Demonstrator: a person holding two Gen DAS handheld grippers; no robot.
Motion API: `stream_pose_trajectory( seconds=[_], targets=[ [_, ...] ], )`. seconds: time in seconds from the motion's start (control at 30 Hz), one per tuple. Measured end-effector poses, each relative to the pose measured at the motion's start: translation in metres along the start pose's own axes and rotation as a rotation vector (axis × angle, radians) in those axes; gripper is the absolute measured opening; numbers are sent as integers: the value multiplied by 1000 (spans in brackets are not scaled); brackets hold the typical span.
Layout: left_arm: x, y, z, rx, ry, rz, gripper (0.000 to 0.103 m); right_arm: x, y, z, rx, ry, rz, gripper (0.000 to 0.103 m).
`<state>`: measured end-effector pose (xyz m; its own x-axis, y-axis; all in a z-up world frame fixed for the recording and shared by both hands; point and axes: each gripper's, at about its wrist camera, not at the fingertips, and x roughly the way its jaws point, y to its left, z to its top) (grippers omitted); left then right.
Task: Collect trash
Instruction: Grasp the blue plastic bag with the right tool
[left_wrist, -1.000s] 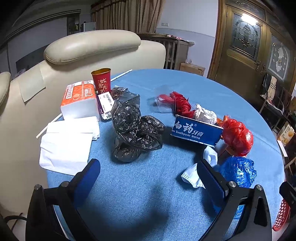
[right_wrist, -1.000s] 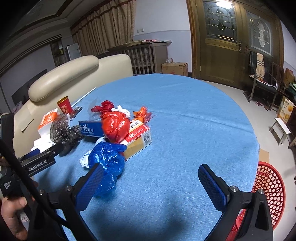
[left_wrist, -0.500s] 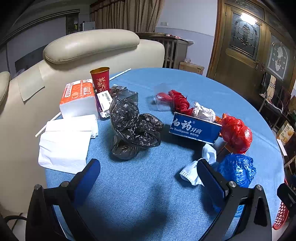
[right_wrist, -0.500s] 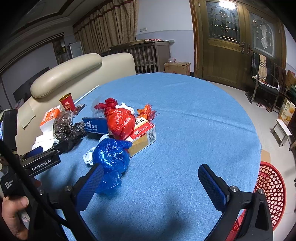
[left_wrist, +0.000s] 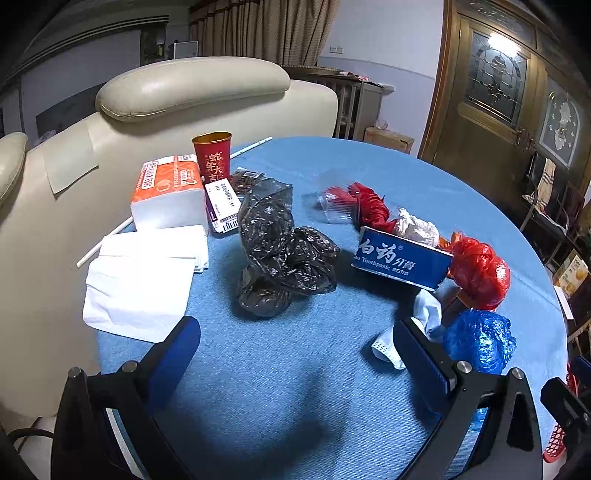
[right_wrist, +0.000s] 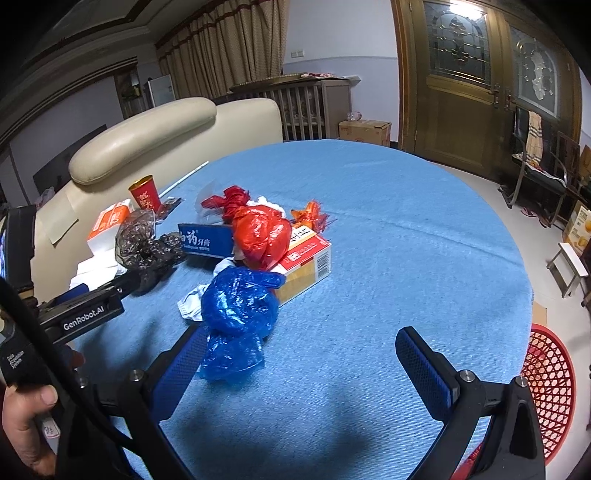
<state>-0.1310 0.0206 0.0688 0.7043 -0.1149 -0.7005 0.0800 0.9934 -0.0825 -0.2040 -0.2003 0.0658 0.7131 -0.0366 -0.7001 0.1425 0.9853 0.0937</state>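
Note:
Trash lies on a round blue table. A crumpled black plastic bag sits ahead of my open, empty left gripper. A blue toothpaste box, a red bag, a blue bag and white crumpled paper lie to its right. My right gripper is open and empty, with the blue bag just beyond its left finger. The red bag and an orange carton lie behind it.
A red cup, a tissue pack and loose white tissues sit at the table's left by a cream sofa. A red mesh basket stands on the floor at the right of the table.
Both grippers have edged forward toward the trash pile; the blue bag is now closer to the right gripper's left finger. Nothing on the table has moved.

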Motion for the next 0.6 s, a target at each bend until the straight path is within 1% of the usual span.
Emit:
stream_pose_trajectory(
  seconds=[0.4, 0.6],
  targets=[
    [0, 10, 2, -7, -13, 22, 103, 17, 15, 7, -13, 14, 41, 103],
    [5, 18, 4, -11, 0, 22, 103, 45, 29, 12, -25, 49, 83, 103]
  ],
)
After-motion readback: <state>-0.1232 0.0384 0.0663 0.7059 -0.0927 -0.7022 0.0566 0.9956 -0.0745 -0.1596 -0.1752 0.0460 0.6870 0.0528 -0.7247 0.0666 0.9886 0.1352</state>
